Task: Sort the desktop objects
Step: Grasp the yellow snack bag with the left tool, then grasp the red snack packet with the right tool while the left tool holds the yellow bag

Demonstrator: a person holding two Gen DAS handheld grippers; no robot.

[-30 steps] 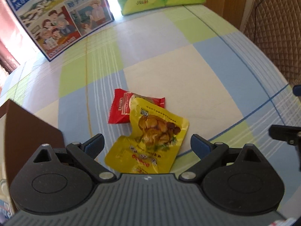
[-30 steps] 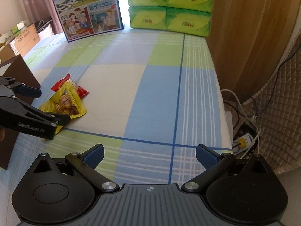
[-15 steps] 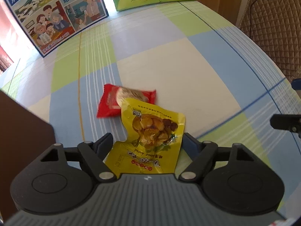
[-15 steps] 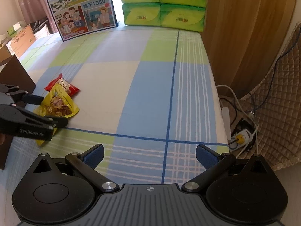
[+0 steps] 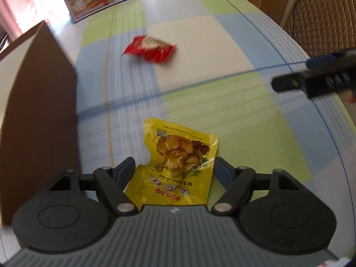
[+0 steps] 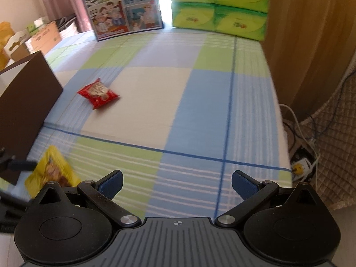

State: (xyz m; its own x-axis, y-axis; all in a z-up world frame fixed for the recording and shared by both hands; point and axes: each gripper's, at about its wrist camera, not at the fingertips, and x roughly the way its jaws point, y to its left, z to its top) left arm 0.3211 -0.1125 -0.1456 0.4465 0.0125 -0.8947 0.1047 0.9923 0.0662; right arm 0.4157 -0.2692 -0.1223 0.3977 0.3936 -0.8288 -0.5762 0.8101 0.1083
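Tongs, left (image 5: pixel 174 170): my fingers are closed in on the yellow snack pouch (image 5: pixel 178 162), gripping its lower half from both sides; the pouch's upper part sticks out forward, above the checked tablecloth (image 5: pixel 233 115). From the right wrist view the same pouch (image 6: pixel 52 171) shows at lower left, pinched by the left tongs' dark finger.

Tongs, right (image 6: pixel 176 182): spread wide, nothing between the blue pads (image 6: pixel 111 181), hovering over the table near its front edge.

Red snack packet (image 5: pixel 150 48): lies flat on the cloth, well apart from the yellow pouch, on a white-and-blue patch; blurred.

Container: brown box (image 5: pixel 37 115) stands just beside my left tongs, on the left. I cannot tell what is in it; only its outer wall shows.

Room: the cloth between the red packet and the right table edge is open. Far end carries an illustrated carton (image 6: pixel 122 6) and stacked green tissue packs (image 6: pixel 219 9). Right edge drops toward cables and a power strip (image 6: pixel 300 166) on the floor.
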